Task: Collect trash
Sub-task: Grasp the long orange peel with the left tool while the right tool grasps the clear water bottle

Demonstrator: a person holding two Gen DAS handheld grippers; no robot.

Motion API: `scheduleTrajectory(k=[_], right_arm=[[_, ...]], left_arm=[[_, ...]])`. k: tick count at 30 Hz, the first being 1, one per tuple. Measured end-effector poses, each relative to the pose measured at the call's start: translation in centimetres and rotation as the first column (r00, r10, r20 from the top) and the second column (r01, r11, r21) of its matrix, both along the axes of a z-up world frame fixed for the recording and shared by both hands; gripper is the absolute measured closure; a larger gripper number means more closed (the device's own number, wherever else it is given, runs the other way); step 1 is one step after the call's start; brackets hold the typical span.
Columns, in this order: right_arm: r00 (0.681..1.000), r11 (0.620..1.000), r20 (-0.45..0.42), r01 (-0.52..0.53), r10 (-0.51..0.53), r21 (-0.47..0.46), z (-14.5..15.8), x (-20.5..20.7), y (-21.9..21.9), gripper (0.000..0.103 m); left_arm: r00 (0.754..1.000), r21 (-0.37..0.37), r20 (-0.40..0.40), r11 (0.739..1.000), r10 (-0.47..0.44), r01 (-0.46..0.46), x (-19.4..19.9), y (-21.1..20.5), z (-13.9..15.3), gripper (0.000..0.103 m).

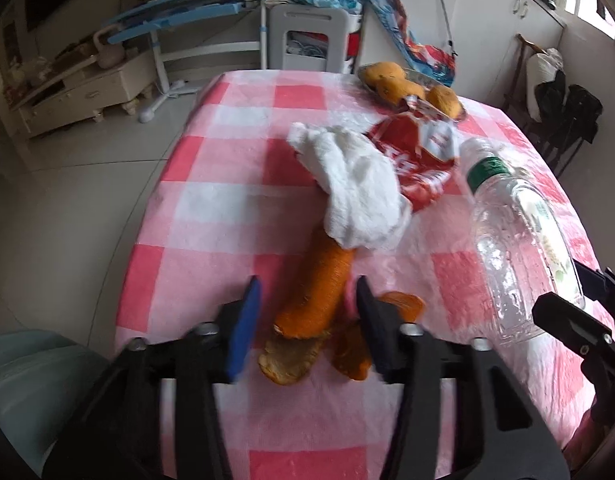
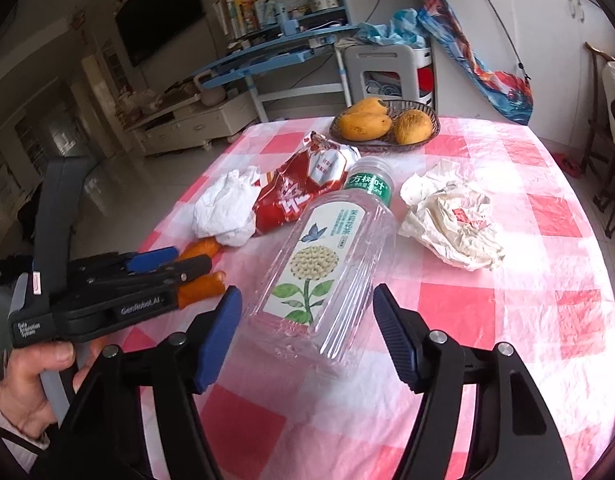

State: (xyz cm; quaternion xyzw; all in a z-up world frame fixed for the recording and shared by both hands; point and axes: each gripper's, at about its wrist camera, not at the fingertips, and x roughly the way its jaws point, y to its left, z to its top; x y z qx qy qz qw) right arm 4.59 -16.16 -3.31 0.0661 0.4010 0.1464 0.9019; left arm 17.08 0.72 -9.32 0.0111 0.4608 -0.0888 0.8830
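Orange peel pieces lie on the pink checked tablecloth near its front edge. My left gripper straddles the long peel, jaws open, and the pads show no clear contact with it. The same gripper appears at the left in the right wrist view. A clear plastic bottle with a flower label lies on its side. My right gripper stands open around the bottle's base, its pads just off the sides. A white tissue wad, a red snack bag and a crumpled paper wrapper lie beyond.
A wicker basket with mangoes sits at the table's far edge. A person's hand grips the left tool's handle. Behind the table stand a white stool and a blue desk. Tiled floor lies to the left.
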Motion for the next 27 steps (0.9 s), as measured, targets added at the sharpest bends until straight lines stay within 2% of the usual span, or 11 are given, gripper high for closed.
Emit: scheduleTrajectory(k=[1,3,9,15,21,23,24,27], right_arm=[[1.0,1.0,-0.005,-0.012,0.012,-0.001,0.1,-0.2,-0.1,0.039],[0.999,0.999,-0.015,-0.04,0.04,-0.011,0.3,-1.0,-0.2,0.039],[0.99,0.987,-0.057,-0.134,0.129,-0.093,0.8,-4.1,-0.1,0.039],[0.994,0.989,-0.05,-0.1,0.095,-0.11,0.9,-3.8,-0.1,0.038],[0.997,0.987,-0.044,-0.069,0.063,-0.144,0.4,-2.3,0.7,0.037],[0.997,0.987,-0.047,-0.062,0.055,-0.151,0.0,-2.1,0.5,0.038],[0.997,0.987,-0.049,-0.06,0.053,-0.146,-0.1,-2.1,0.3,0.04],[0.998,0.995,-0.044,-0.038,0.034,-0.092,-0.1,-2.5,-0.8,0.046]], left_arm=[[1.0,-0.011,-0.006,1.0,-0.006,0.006,-0.4,-0.1,0.0,0.072],[1.0,-0.035,-0.02,0.999,-0.019,0.018,-1.3,0.0,0.0,0.077],[0.998,-0.064,-0.035,0.996,-0.057,0.055,-4.0,0.4,0.1,0.077],[0.999,-0.036,-0.03,0.999,-0.038,0.037,-3.3,0.4,0.6,0.067],[0.999,0.007,-0.032,1.0,-0.03,0.03,-2.0,-0.5,0.2,0.066],[0.999,0.021,-0.022,0.999,-0.037,0.038,-2.0,-0.7,0.2,0.071],[0.999,0.014,-0.022,0.999,-0.042,0.042,-2.1,-0.7,0.2,0.079],[0.999,0.004,-0.013,0.999,-0.045,0.045,-3.0,-0.6,0.5,0.081]])
